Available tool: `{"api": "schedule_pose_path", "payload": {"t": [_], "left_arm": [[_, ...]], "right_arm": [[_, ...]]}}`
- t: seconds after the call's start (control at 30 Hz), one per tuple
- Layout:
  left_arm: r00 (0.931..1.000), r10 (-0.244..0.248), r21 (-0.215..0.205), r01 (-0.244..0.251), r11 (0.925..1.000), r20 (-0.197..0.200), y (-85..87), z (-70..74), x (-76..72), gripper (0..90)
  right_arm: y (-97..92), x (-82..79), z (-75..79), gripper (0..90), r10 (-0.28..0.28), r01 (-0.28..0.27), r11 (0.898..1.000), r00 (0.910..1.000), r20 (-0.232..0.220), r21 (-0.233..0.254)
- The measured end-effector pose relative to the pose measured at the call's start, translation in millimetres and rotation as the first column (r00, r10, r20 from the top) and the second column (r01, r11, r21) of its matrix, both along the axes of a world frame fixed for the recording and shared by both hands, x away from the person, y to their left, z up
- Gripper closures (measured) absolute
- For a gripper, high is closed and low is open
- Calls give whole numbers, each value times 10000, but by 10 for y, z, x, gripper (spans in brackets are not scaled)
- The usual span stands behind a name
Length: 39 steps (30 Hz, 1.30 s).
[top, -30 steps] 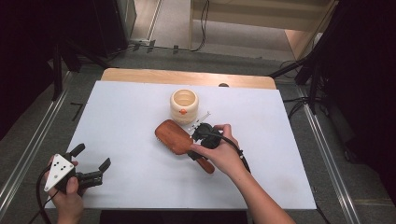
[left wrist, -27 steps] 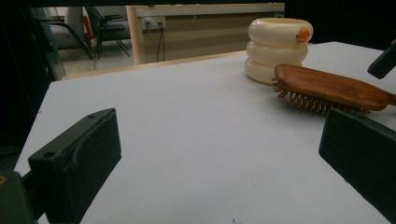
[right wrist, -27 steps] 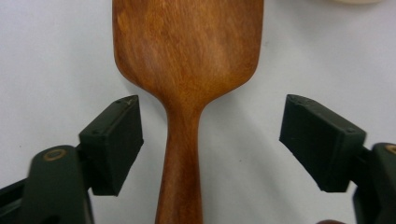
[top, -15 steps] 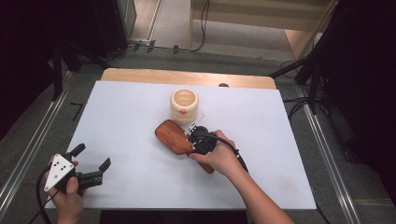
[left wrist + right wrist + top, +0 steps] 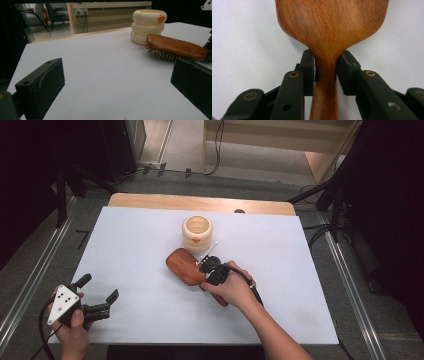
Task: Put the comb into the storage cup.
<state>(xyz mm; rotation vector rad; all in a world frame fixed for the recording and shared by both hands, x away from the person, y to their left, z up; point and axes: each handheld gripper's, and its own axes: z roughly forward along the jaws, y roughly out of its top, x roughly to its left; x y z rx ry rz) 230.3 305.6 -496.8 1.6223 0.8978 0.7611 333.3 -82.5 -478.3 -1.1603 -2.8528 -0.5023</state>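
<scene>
Since a second ago the right gripper (image 5: 206,270) has just closed its jaws, now clenched on the neck of the wooden hairbrush (image 5: 186,266), which lies mid-table at five o'clock of the cream ringed pot (image 5: 197,232). At eight o'clock, the left gripper (image 5: 97,296) rests released.

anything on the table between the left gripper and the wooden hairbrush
Nothing: the left gripper view shows bare white table between the open left gripper and the wooden hairbrush.
</scene>
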Motion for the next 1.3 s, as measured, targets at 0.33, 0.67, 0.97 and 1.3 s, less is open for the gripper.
{"api": "schedule_pose_path", "payload": {"t": [0.33, 0.67, 0.97, 1.3], "left_arm": [[10000, 11, 25, -11, 10000, -9, -1, 0, 1, 0], [10000, -11, 34, 11, 10000, -11, 1, 0, 4, 0], [10000, 27, 48, -27, 10000, -15, -3, 0, 1, 0], [10000, 17, 68, -17, 10000, -11, -5, -1, 2, 0]], "right_arm": [[-40, -54, -29, 694, -84, 75, 9995, 9995, 294, 317], [-92, -119, -52, 703, -31, -34, 9976, 9957, 930, 689], [-115, -182, -48, 704, -63, -55, 9957, 9918, 1276, 924], [-189, -287, 17, 705, -216, -52, 9877, 9852, 1699, 1561]]}}
